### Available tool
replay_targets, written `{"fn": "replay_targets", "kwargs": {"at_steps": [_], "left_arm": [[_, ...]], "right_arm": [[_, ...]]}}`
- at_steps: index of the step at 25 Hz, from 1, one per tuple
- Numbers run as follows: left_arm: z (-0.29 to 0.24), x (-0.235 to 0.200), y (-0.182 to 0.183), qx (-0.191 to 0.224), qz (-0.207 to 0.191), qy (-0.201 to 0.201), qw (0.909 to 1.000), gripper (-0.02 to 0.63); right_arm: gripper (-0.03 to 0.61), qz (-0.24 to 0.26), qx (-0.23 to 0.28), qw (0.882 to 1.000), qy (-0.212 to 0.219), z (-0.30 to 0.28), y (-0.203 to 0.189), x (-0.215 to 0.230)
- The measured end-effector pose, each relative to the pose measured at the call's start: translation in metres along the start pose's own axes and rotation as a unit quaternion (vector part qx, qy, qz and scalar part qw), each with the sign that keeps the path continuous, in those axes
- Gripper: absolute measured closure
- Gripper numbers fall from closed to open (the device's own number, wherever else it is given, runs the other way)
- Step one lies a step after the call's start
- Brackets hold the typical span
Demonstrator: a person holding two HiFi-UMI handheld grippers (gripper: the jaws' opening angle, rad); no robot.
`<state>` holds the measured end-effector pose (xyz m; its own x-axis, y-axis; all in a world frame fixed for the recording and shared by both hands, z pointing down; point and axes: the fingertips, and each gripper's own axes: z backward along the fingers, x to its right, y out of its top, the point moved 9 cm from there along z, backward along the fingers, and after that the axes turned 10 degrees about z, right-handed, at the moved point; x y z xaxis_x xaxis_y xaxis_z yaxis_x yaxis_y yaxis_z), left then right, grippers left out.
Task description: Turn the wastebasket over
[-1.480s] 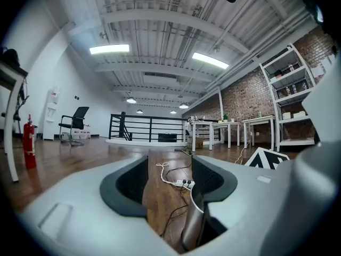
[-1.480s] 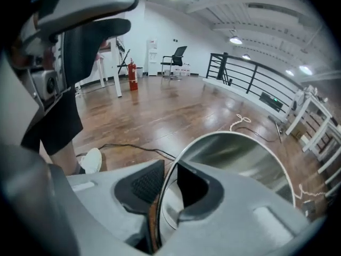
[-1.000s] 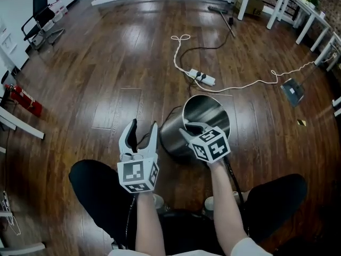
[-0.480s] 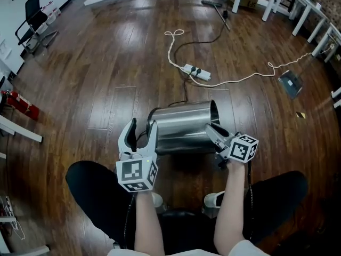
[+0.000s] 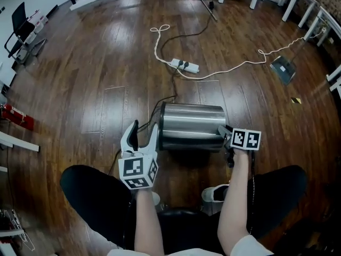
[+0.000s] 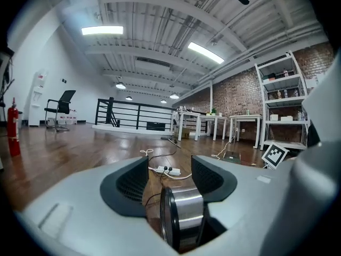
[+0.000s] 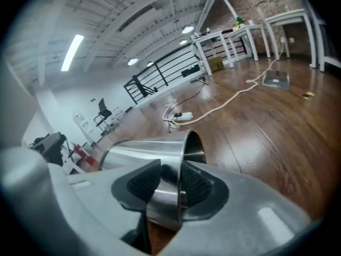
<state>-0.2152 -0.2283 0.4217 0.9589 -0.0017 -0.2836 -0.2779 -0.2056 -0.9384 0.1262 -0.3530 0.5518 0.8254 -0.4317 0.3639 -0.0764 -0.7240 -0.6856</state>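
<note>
A shiny steel wastebasket [image 5: 192, 124] lies on its side on the wooden floor, base to the left, mouth to the right. My right gripper [image 5: 225, 133] is at the mouth. In the right gripper view the rim of the wastebasket [image 7: 144, 148] runs between the jaws of that gripper [image 7: 170, 177], which are opening, and small gaps show beside the pads. My left gripper [image 5: 144, 127] stands open just left of the base. In the left gripper view the black-ringed base of the wastebasket [image 6: 184, 217] shows ahead, between the wide jaws of that gripper [image 6: 169, 169], untouched.
A white power strip [image 5: 185, 65] with a long white cable [image 5: 240, 65] lies on the floor beyond the basket. A grey flat thing [image 5: 282, 68] lies far right. A red fire extinguisher [image 5: 16, 116] is at the left edge. The person's shoes [image 5: 216, 193] are just behind the basket.
The wastebasket went from upright, mouth up, to lying on its side. My right gripper swung right and down with the rim and rolled. My left gripper sank a little.
</note>
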Motion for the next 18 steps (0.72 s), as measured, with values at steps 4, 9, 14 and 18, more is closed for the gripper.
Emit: {"fn": "replay_targets", "kwargs": {"at_steps": [4, 9, 14, 18], "left_arm": [[-0.012, -0.002, -0.031, -0.047, 0.009, 0.004, 0.9988, 0.337], [-0.033, -0.014, -0.066, -0.104, 0.053, 0.018, 0.993, 0.327], [-0.059, -0.032, -0.091, -0.152, 0.121, -0.004, 0.9809, 0.316], [-0.07, -0.038, -0.105, -0.153, 0.164, -0.006, 0.9744, 0.377]], "right_arm": [[0.466, 0.004, 0.031, 0.999, -0.025, 0.001, -0.007, 0.0], [0.385, 0.114, 0.016, 0.988, -0.102, 0.022, 0.008, -0.009], [0.385, 0.145, 0.039, 0.982, -0.117, 0.048, 0.025, -0.011], [0.385, 0.126, 0.033, 0.988, -0.084, 0.041, 0.019, -0.012]]}}
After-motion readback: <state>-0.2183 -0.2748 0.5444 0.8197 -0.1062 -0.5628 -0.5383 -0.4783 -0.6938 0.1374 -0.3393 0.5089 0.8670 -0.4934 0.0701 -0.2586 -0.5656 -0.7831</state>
